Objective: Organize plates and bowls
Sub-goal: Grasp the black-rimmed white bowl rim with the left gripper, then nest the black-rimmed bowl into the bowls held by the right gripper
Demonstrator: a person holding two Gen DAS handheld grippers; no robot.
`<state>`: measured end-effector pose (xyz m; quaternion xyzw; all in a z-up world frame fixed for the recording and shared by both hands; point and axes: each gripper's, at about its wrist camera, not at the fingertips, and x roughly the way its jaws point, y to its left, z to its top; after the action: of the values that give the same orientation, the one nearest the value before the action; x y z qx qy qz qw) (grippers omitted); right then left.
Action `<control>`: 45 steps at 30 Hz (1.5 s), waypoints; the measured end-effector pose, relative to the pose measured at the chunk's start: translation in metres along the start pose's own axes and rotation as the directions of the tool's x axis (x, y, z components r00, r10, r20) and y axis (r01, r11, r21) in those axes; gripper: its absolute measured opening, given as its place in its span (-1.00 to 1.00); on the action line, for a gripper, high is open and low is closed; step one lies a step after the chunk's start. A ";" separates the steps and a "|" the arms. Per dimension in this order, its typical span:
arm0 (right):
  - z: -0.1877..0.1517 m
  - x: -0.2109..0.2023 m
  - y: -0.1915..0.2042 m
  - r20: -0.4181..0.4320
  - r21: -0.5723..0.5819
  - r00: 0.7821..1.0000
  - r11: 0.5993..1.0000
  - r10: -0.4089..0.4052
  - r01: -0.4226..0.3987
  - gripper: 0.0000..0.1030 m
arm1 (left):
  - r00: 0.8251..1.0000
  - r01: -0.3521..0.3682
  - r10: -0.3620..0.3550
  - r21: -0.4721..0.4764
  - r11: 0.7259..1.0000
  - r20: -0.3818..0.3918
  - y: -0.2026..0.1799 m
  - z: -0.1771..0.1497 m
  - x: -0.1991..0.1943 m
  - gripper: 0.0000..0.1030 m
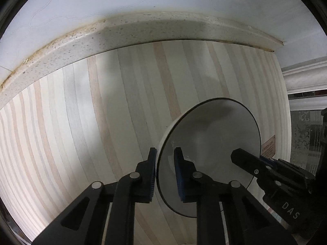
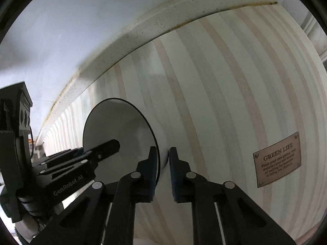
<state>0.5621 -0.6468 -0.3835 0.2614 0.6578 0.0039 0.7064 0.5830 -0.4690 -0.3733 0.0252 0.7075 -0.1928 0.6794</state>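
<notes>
white round ceramic bowl with thin dark rim [image 1: 210, 143] held between both tools above pale striped wooden board [image 1: 102, 122], right of centre near its far right end. left gripper [image 1: 165, 173] clamped on bowl's left rim; right gripper [image 2: 163, 171] clamped on its right rim. small brown "green life" plaque [image 2: 278, 161] on board, right of bowl.

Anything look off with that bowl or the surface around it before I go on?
The bowl is held on edge, not flat, both grippers clamping its rim: left gripper and right gripper. No chip, crack or spill shows. Only brownish staining along the speckled ledge behind the striped surface stands out.
</notes>
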 end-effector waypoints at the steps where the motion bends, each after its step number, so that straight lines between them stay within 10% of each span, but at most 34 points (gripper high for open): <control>1: 0.000 0.002 0.001 0.004 -0.005 1.000 1.000 -0.007 0.007 -0.75 | 1.000 0.001 -0.001 0.000 1.000 0.000 0.001 0.000 -0.001 -0.73; 25: -0.051 -0.076 0.023 0.073 -0.080 0.997 0.996 0.033 -0.027 -0.77 | 0.990 -0.030 0.020 0.066 0.997 0.140 -0.030 -0.064 -0.092 -0.73; 45: -0.215 -0.116 0.029 0.023 -0.114 0.998 0.992 0.064 -0.061 -0.77 | 0.997 -0.034 0.026 0.109 0.993 0.068 -0.028 -0.195 -0.101 -0.73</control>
<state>0.3556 -0.5843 -0.2645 0.2414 0.6386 0.0602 0.7283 0.3966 -0.4121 -0.2677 0.0669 0.6722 -0.2220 0.7031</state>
